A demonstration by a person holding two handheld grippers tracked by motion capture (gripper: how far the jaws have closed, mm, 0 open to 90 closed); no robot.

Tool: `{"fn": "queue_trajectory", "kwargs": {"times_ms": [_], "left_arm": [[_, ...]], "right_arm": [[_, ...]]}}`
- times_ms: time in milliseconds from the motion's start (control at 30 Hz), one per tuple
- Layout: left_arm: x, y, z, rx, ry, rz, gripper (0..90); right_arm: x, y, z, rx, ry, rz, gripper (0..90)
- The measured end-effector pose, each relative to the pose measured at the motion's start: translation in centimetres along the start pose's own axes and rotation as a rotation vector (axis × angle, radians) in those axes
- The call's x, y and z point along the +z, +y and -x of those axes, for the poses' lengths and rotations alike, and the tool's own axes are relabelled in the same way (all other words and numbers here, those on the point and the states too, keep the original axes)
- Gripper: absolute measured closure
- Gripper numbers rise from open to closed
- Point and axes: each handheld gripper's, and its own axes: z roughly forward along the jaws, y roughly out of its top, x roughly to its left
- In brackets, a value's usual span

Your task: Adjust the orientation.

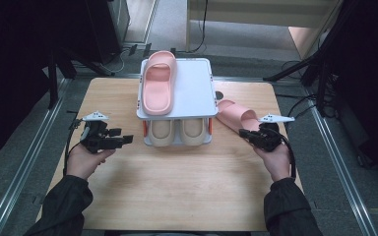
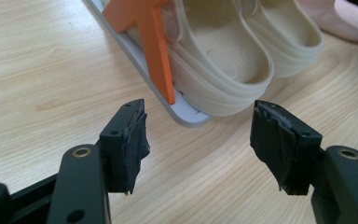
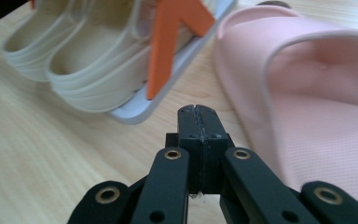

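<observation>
Dark sleeves and both hands come in at the near edge of the table (image 1: 177,196), each holding a gripper. On the person's right, the right gripper (image 3: 198,112) has its fingers pressed together on nothing, their tips just beside the loose pink slipper (image 3: 317,93), which lies flat on the wood to the right of the white shoe rack (image 1: 197,93). Opposite, the left gripper (image 2: 198,140) hovers low with its fingers (image 2: 128,144) spread wide and empty, aimed at the rack's near corner and one of its orange uprights (image 2: 158,51). Judging by the layout, the work in hand is stowing slippers, and this looks like the approach to the loose one, with no grasp made yet. The rack's top shelf carries the other pink slipper (image 1: 158,81) on its left half, leaving the right half bare; the lower shelf holds a cream pair (image 1: 177,130) side by side. Next, the right fingers probably need to part, straddle the slipper's wall or strap, and close firmly before any lift toward the free half of the top shelf.
</observation>
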Motion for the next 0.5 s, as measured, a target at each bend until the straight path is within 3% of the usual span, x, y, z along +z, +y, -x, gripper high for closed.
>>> {"fn": "queue_trajectory", "kwargs": {"times_ms": [67,400,500], "left_arm": [[-0.4,-0.4,0.2,0.006,0.002,0.007,36.0],[-1.3,-2.0,0.9,-0.003,0.008,0.007,36.0],[-1.5,-2.4,0.8,-0.008,0.014,-0.002,35.9]], "right_arm": [[0.3,-0.1,1.2,0.031,-0.025,-0.021,90.0],[1.5,0.3,3.8,0.070,-0.068,-0.033,90.0],[2.0,0.4,4.9,0.106,-0.080,-0.042,90.0]]}}
